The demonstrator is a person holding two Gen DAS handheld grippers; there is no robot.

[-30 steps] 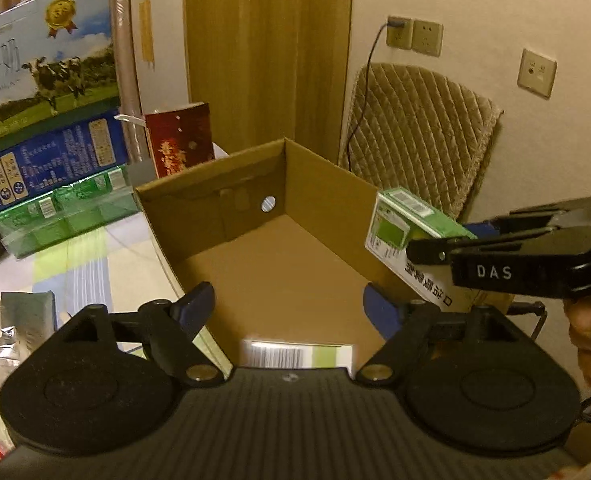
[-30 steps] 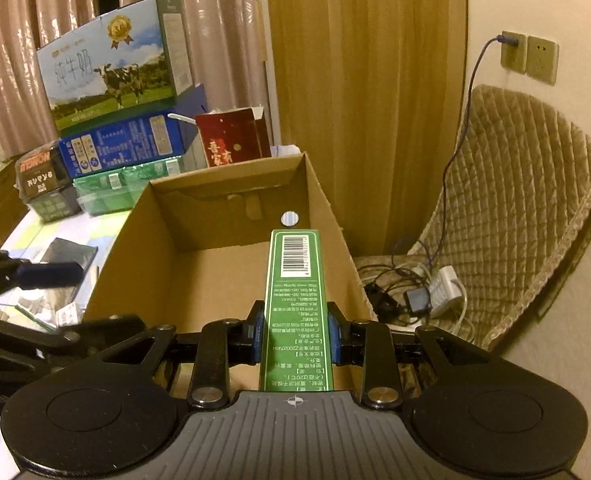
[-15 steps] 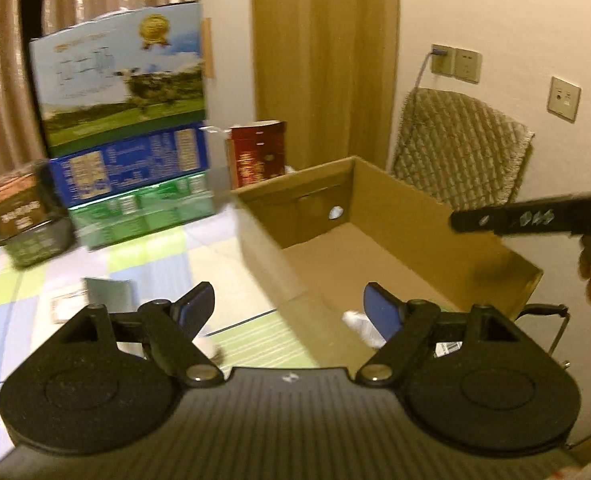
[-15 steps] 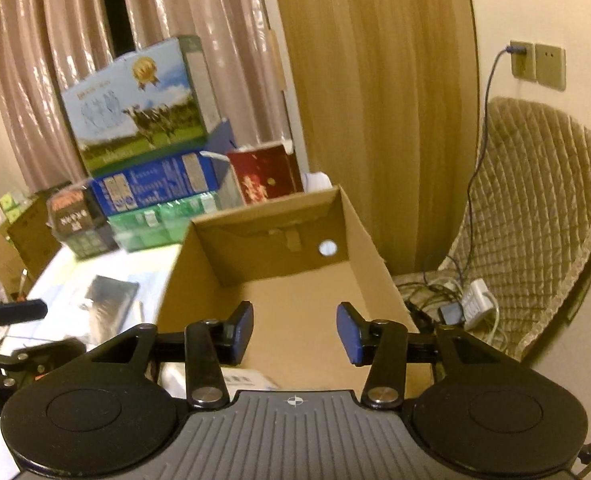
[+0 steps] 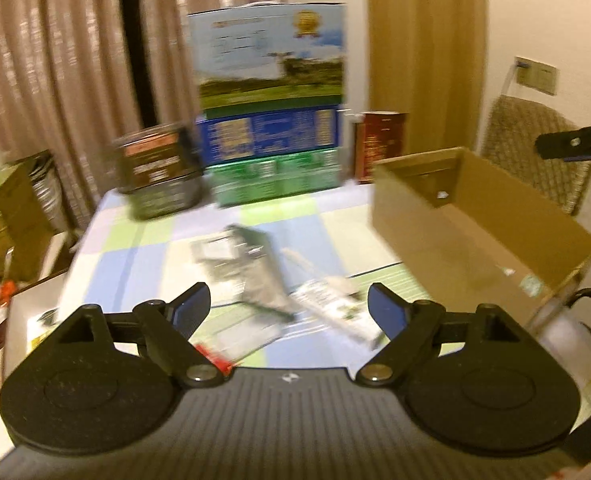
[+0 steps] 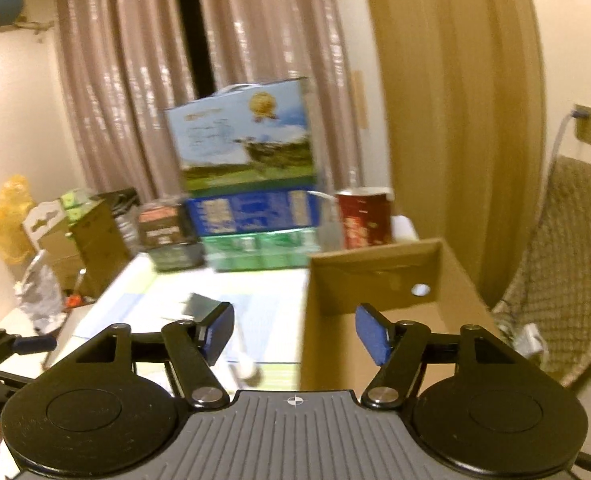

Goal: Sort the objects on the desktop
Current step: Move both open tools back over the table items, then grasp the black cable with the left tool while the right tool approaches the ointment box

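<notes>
A: Starting at the left, what do we have on the table (image 5: pixel 107 258)?

B: A dark box (image 5: pixel 157 172) at the far left, then the stacked cartons (image 5: pixel 271 120) at the back. In front of those, loose on the checked cloth, lie a grey flat packet (image 5: pixel 251 264) and a pale packet (image 5: pixel 337 310), both blurred, so we cannot read what they are.

A: And our left gripper (image 5: pixel 287 310)?

B: Spread wide with nothing between the blue pads, hanging above those two packets. We judge this is the reach for the next item.

A: Further right?

B: The cardboard box (image 5: pixel 475 216) stands open at the table's right edge, beside the red carton (image 5: pixel 381 146). Small things show on its floor, too blurred to name.

A: Our right gripper (image 6: pixel 293 332)?

B: Also wide and empty, over the box's near left wall, with the box (image 6: pixel 375 276) mostly to its right.

A: So what does the next move call for?

B: We would lower the left gripper onto one packet. Both lie flat, so the fingers likely need to straddle an edge and pinch low. The packets sit close together, so we should take care not to drag the neighbour.
</notes>
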